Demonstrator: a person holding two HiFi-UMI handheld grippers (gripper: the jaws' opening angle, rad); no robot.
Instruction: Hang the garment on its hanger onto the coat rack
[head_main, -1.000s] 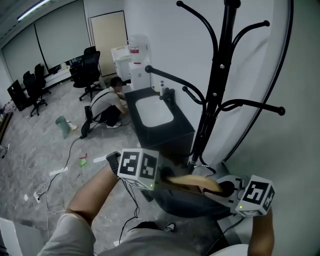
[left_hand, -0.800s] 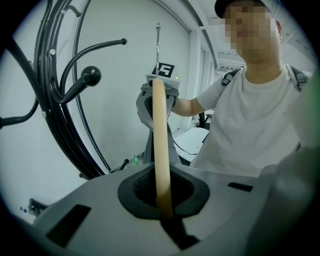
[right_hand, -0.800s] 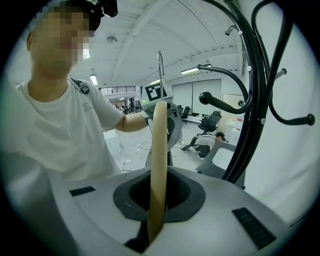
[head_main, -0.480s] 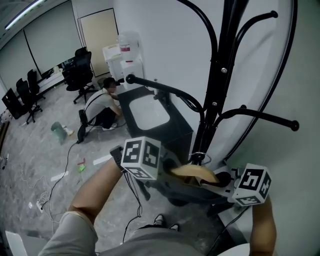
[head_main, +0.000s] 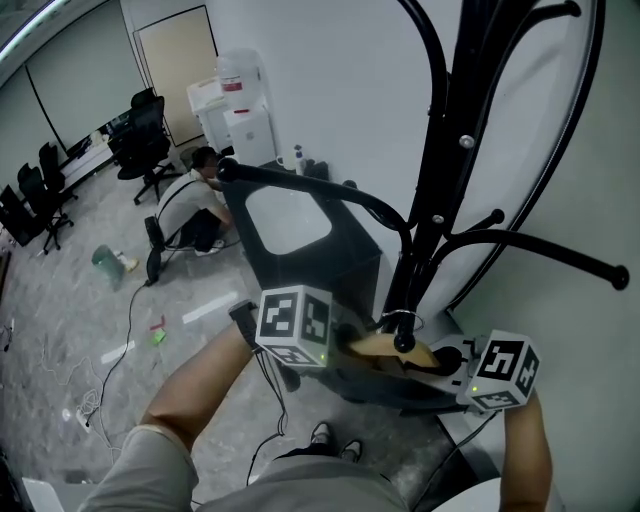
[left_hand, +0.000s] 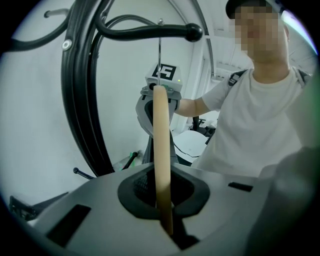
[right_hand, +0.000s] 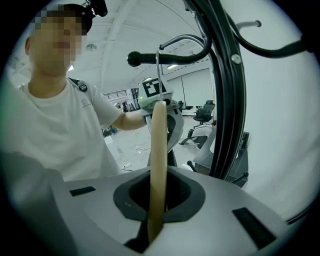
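Observation:
In the head view a wooden hanger (head_main: 385, 346) with a dark grey garment (head_main: 385, 388) under it is held level between my two grippers, close to the black coat rack (head_main: 450, 170). My left gripper (head_main: 338, 345) is shut on one end of the hanger and my right gripper (head_main: 452, 362) on the other. In the left gripper view the hanger (left_hand: 161, 150) runs away from the jaws, and its wire hook (left_hand: 160, 65) rises to a ball-tipped rack arm (left_hand: 150, 32). The right gripper view shows the hook (right_hand: 157, 75) at that same arm (right_hand: 165, 56). Whether the hook rests on the arm is not clear.
A dark cabinet with a white top (head_main: 290, 225) stands just behind the rack, against a white wall (head_main: 340, 90). A person (head_main: 195, 205) crouches on the floor beyond it, near a water dispenser (head_main: 240, 115). Office chairs (head_main: 140, 140) and cables lie further left. Long rack arms (head_main: 540, 250) stick out right.
The view has closed in on the coat rack. Both grippers have carried the hanger and garment closer to the rack's pole, and the hook now sits by a lower arm's tip.

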